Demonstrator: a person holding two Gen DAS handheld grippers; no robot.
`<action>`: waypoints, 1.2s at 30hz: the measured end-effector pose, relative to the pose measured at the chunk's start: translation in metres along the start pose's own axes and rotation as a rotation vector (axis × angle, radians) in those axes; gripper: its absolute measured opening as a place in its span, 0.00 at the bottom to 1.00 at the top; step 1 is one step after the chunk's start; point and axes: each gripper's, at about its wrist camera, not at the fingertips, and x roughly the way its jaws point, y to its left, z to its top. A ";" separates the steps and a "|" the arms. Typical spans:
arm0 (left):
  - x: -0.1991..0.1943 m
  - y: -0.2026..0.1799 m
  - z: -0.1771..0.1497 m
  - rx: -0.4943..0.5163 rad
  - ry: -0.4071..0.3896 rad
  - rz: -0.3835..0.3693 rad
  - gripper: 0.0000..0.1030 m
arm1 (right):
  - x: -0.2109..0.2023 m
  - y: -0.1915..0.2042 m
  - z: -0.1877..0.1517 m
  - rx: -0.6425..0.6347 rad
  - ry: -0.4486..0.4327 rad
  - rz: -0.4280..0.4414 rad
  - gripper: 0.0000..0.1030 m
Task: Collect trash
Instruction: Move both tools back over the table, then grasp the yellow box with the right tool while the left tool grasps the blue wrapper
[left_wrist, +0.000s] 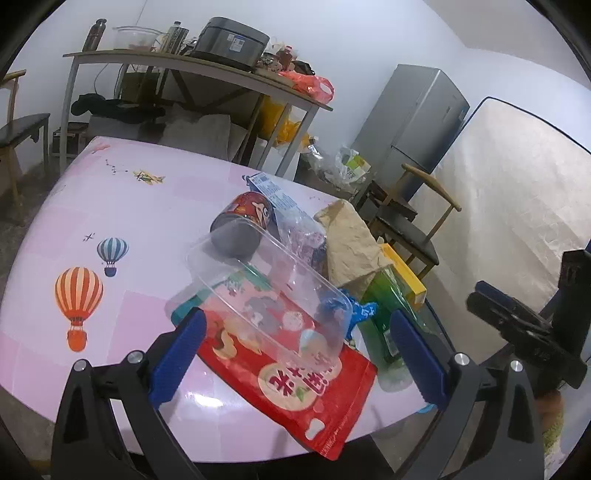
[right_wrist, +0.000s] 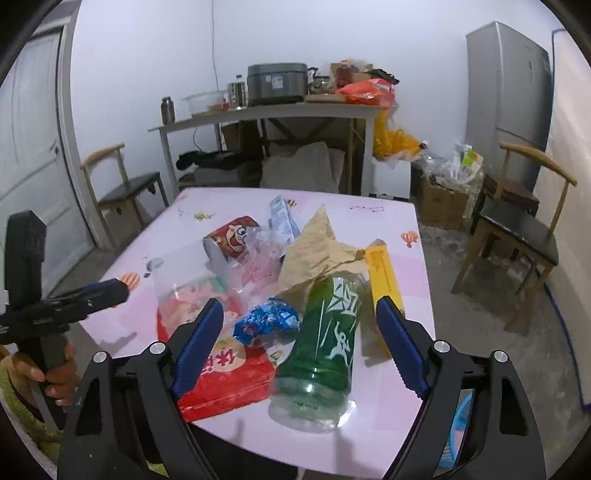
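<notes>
A heap of trash lies on the pink table (left_wrist: 122, 206). It holds a clear plastic tray (left_wrist: 266, 291) on a red snack bag (left_wrist: 295, 384), a red can (left_wrist: 243, 221) on its side, a green plastic bottle (right_wrist: 325, 343), a crumpled blue wrapper (right_wrist: 267, 319), a brown paper bag (right_wrist: 314, 251) and a yellow box (right_wrist: 384, 273). My left gripper (left_wrist: 295, 354) hangs open over the snack bag and tray, touching neither. My right gripper (right_wrist: 303, 343) stands open above the blue wrapper and the green bottle, with its pads off both.
A blue-white wrapper (right_wrist: 282, 218) and crumpled clear plastic (right_wrist: 262, 251) lie behind the heap. A wooden chair (right_wrist: 517, 229) stands right of the table, another (right_wrist: 125, 184) at the left. A cluttered side table (right_wrist: 266, 110), a fridge (right_wrist: 506, 96) and a full box (right_wrist: 447, 192) stand behind.
</notes>
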 end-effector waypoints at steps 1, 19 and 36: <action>-0.001 0.000 0.000 0.002 -0.002 0.000 0.95 | 0.003 -0.003 0.002 0.007 0.004 -0.011 0.77; 0.014 -0.046 -0.002 0.262 0.035 -0.129 0.77 | 0.110 -0.080 0.011 0.176 0.259 -0.089 0.49; 0.068 -0.099 -0.036 0.589 0.120 0.100 0.40 | 0.084 -0.105 -0.006 0.338 0.235 -0.029 0.29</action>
